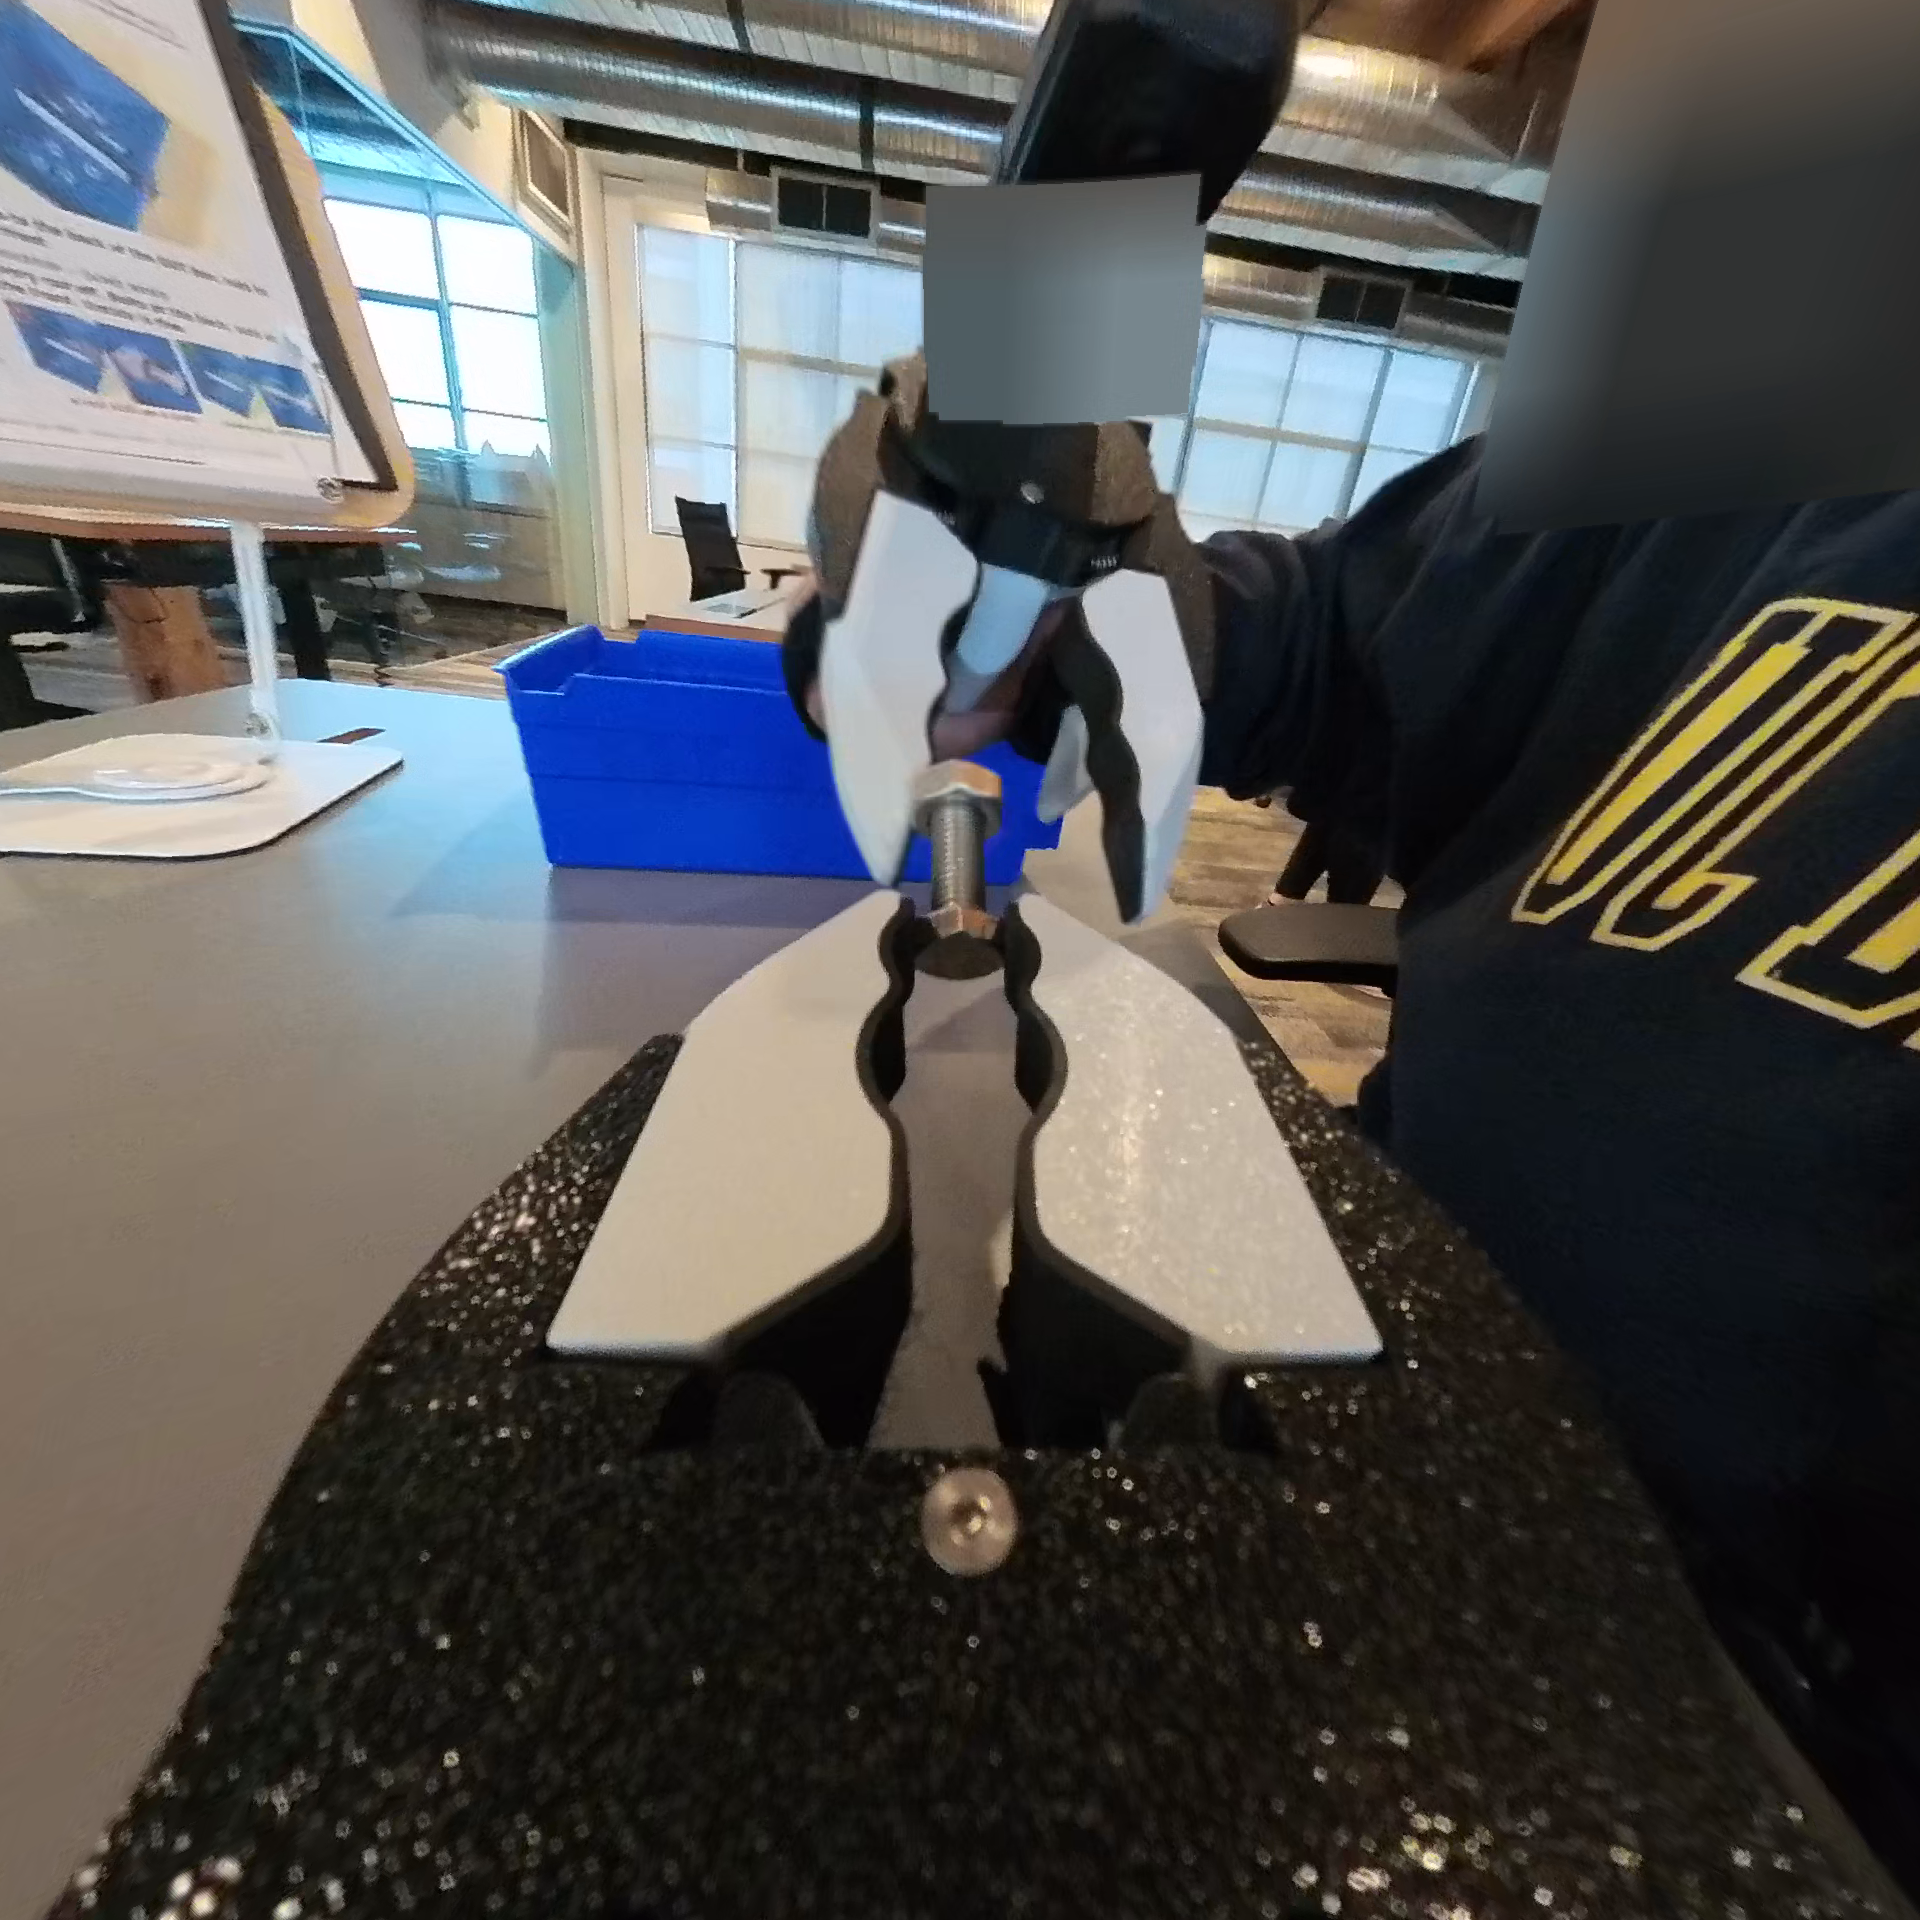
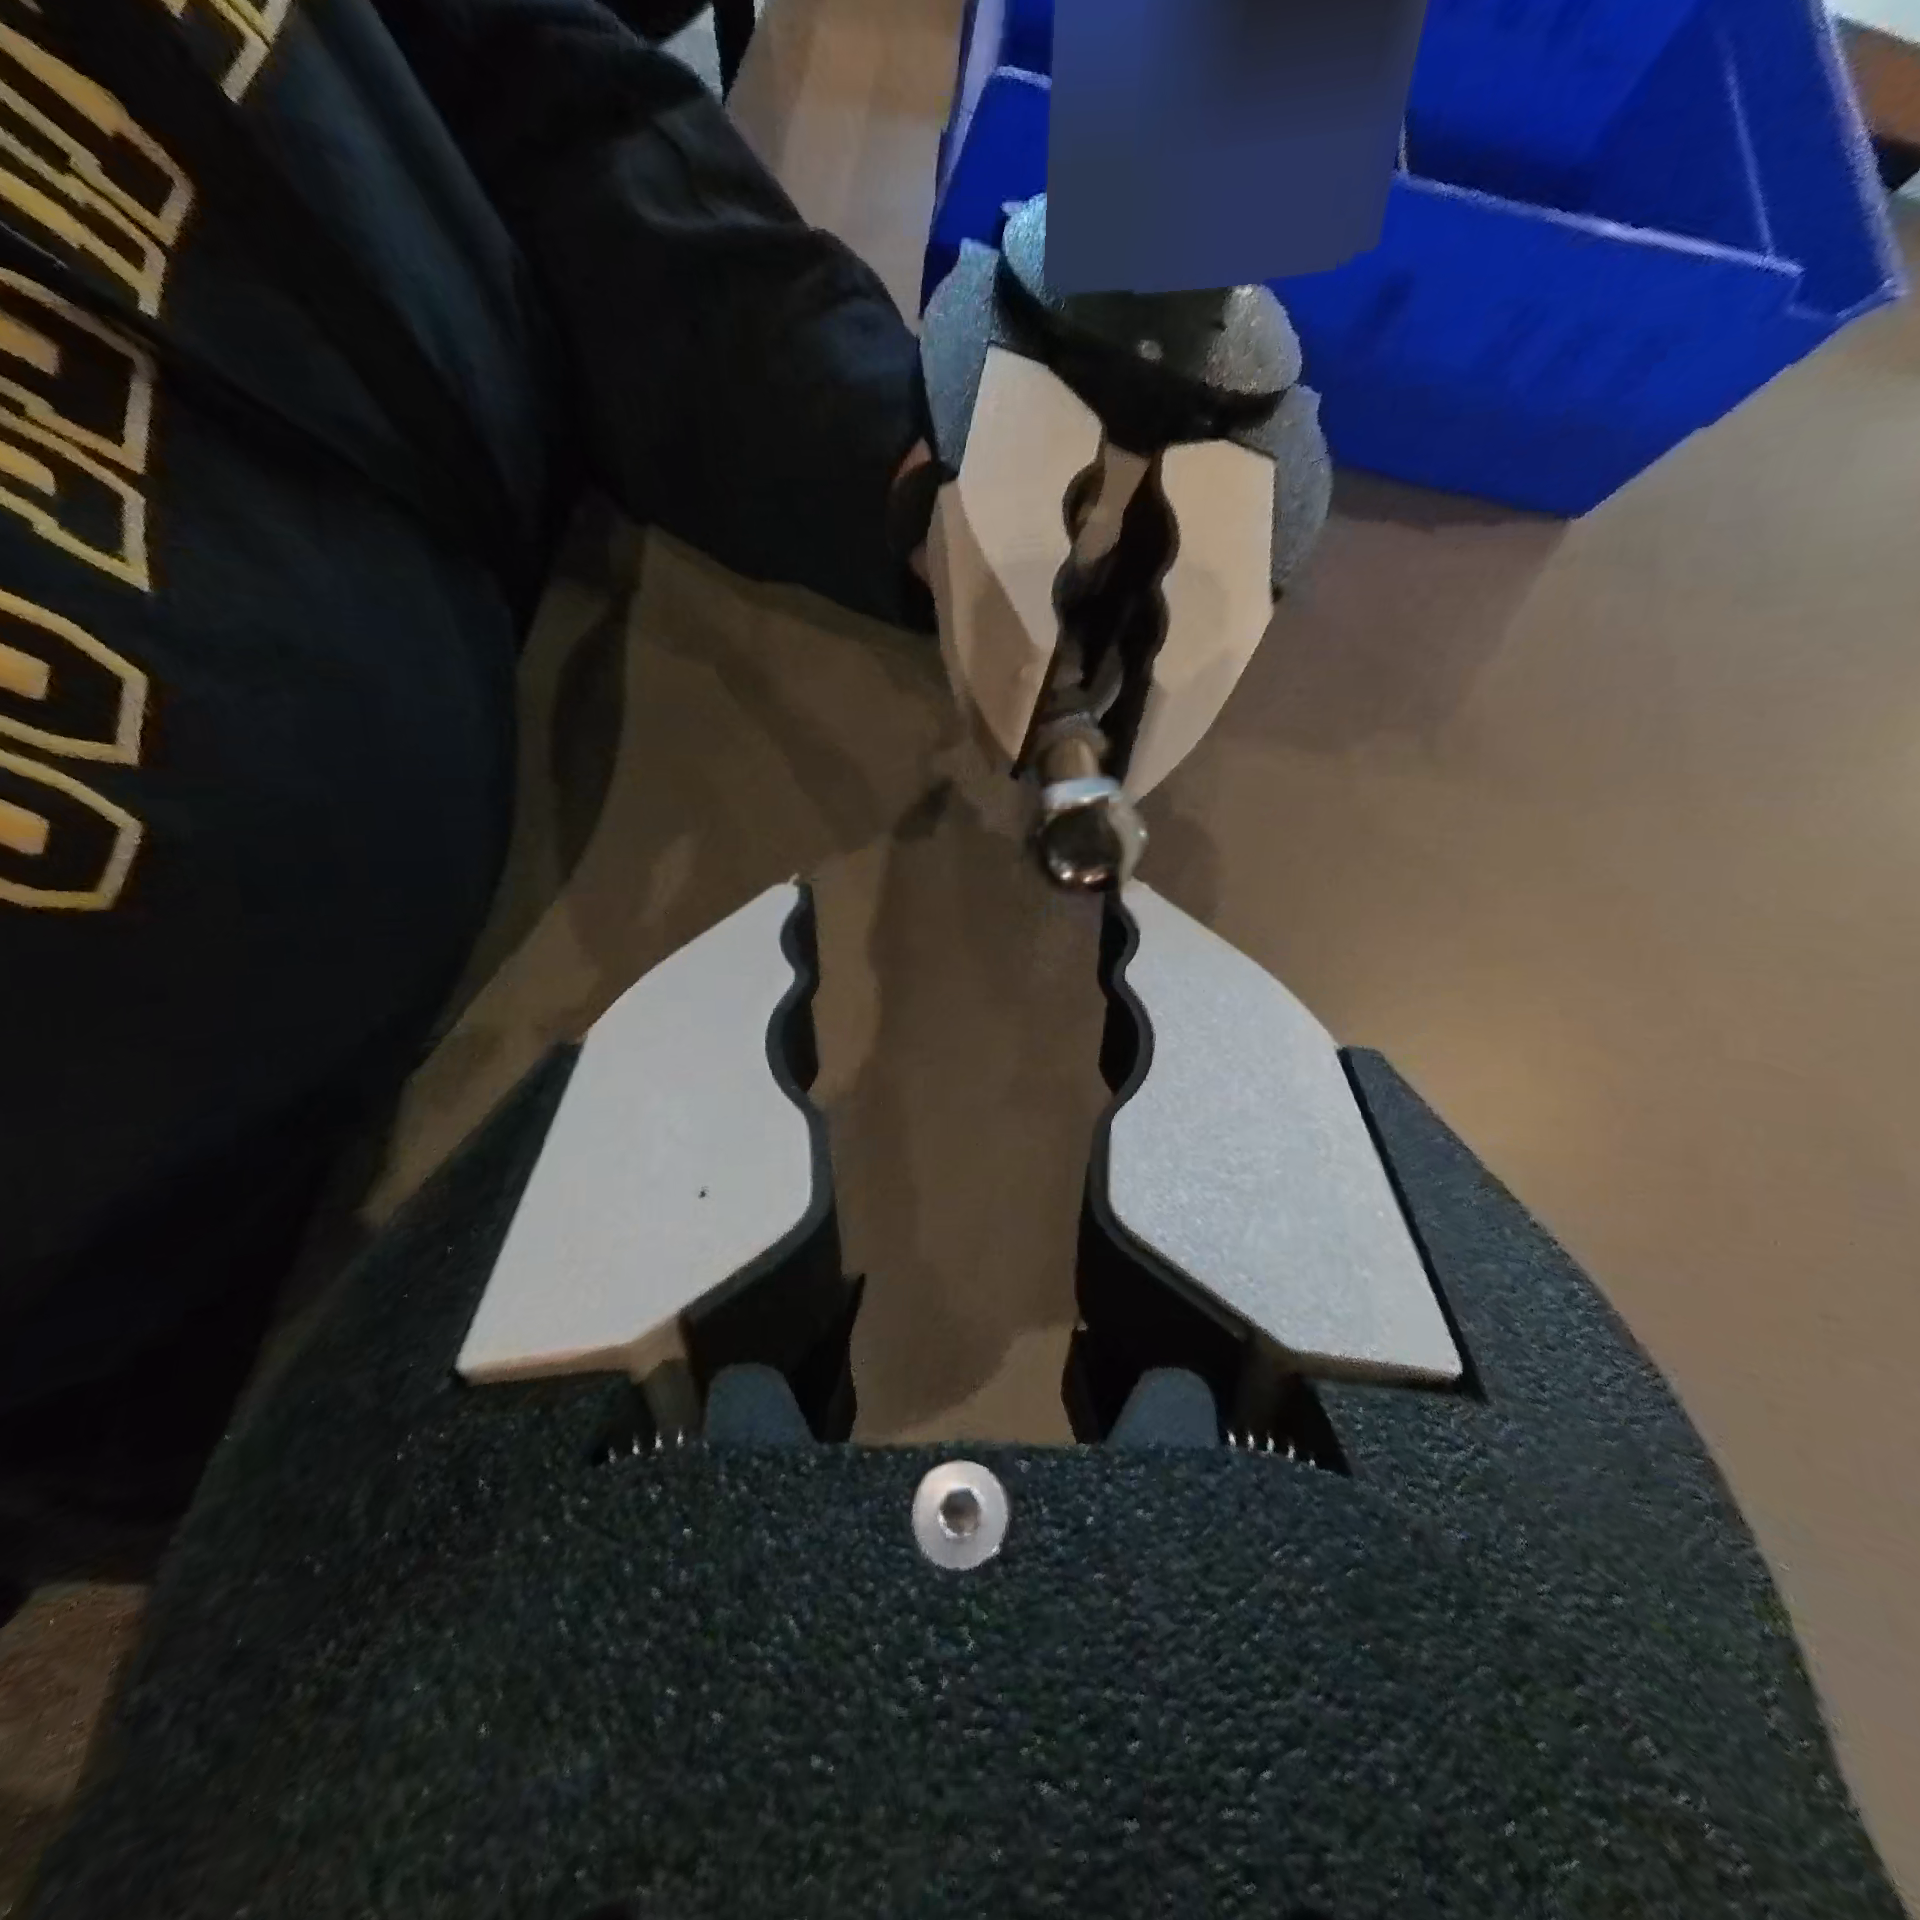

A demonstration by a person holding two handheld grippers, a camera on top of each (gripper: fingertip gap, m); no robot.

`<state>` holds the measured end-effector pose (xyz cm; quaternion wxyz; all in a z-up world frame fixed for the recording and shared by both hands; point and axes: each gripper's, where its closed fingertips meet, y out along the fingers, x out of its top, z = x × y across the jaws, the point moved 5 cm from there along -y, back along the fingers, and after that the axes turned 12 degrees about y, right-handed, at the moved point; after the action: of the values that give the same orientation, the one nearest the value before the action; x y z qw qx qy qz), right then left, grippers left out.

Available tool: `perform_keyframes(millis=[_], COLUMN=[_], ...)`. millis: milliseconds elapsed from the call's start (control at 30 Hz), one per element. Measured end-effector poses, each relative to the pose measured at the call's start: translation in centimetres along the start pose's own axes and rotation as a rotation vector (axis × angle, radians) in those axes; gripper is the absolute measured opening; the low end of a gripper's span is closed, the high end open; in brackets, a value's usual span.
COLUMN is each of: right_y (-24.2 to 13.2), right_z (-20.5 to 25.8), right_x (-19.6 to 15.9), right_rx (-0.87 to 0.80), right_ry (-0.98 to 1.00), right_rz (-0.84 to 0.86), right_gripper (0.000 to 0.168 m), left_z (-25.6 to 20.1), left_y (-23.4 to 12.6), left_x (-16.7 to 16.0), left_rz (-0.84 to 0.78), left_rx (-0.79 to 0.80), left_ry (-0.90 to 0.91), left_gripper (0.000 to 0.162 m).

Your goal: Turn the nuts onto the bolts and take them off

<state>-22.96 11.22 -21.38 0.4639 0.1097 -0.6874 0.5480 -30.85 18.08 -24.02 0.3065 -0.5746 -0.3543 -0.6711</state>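
Just one bolt (image 1: 958,871) with one nut (image 1: 958,781), pinched by left hand-held gripper (image 1: 956,925); right hand-held gripper (image 2: 961,904) spread.

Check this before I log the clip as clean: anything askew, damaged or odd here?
Nothing stands out. The left gripper holds the bolt by its head, the nut sits at the far end of the thread, and the right gripper is open around it. The blue bin stands upright on the table.
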Motion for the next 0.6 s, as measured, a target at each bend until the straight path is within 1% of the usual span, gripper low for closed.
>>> perform_keyframes(millis=[100, 167, 267, 367, 500, 600], right_y=[0.0, -0.1, -0.2, -0.2, 0.0, 0.1], right_z=[0.7, 1.4, 1.5, 1.0, 0.1, 0.0], right_x=[-0.1, 0.4, 1.1, 1.3, 0.7, 0.1], right_rx=[0.062, 0.092, 0.071, 0.030, -0.004, 0.004], right_ry=[0.007, -0.013, -0.057, -0.064, -0.033, 0.001], right_rz=[-0.010, -0.040, -0.074, -0.092, -0.050, -0.032], right_gripper=[0.045, 0.045, 0.044, 0.051, 0.053, 0.055], left_z=[0.3, 0.4, 0.3, 0.1, -0.2, -0.1], left_y=[-0.2, -0.1, 0.0, 0.2, 0.3, 0.2], left_x=[-0.1, -0.2, -0.4, -0.5, -0.4, -0.3], left_rz=[0.008, 0.007, 0.022, 0.027, 0.027, 0.021], left_rx=[0.022, 0.018, 0.011, -0.004, -0.019, -0.014], left_ry=[-0.010, -0.019, -0.018, -0.014, 0.002, -0.002], left_gripper=[0.016, 0.016, 0.016, 0.016, 0.016, 0.016])
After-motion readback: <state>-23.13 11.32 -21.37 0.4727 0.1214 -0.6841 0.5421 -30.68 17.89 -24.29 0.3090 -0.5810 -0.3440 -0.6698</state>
